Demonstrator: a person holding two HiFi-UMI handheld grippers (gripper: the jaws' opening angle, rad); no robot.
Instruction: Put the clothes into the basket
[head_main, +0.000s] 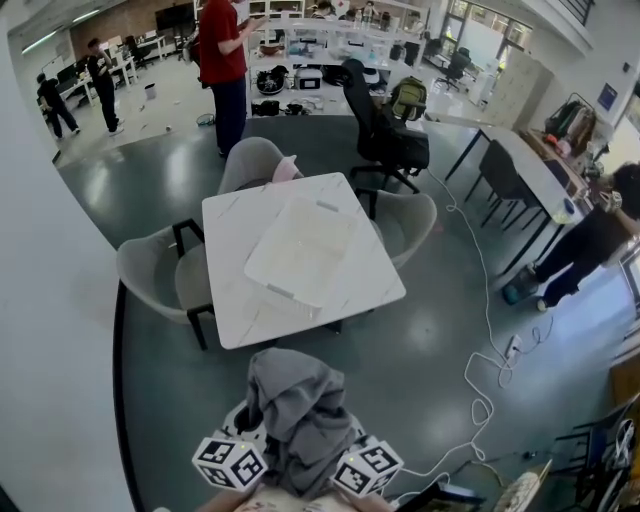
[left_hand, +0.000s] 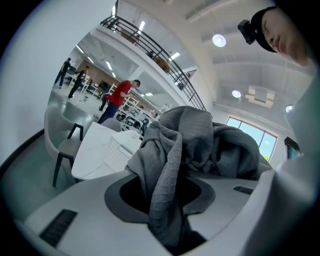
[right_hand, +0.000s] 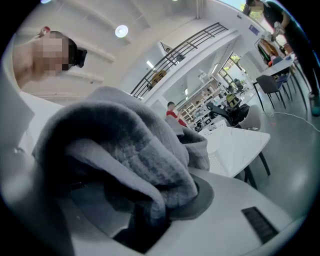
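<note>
You're mid-carry, with the left gripper (left_hand: 165, 200) and right gripper (right_hand: 145, 220) fingers both clamped on the grey garment (head_main: 298, 420), well short of the bench (head_main: 235, 300), so next lift it over the basket (head_main: 285, 291) and release.

Grey garment (head_main: 298, 420) crumpled, hanging in folds — white basket (head_main: 268, 255) upright on table (head_main: 230, 225), well apart.

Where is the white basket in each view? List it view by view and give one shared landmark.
Head view: basket at center, on the white table.
Left gripper view: basket left of center, beside the held gray garment.
Right gripper view: basket right of center, behind the garment.
Shared landmark: the white table under the basket, seen in all three views.
</note>
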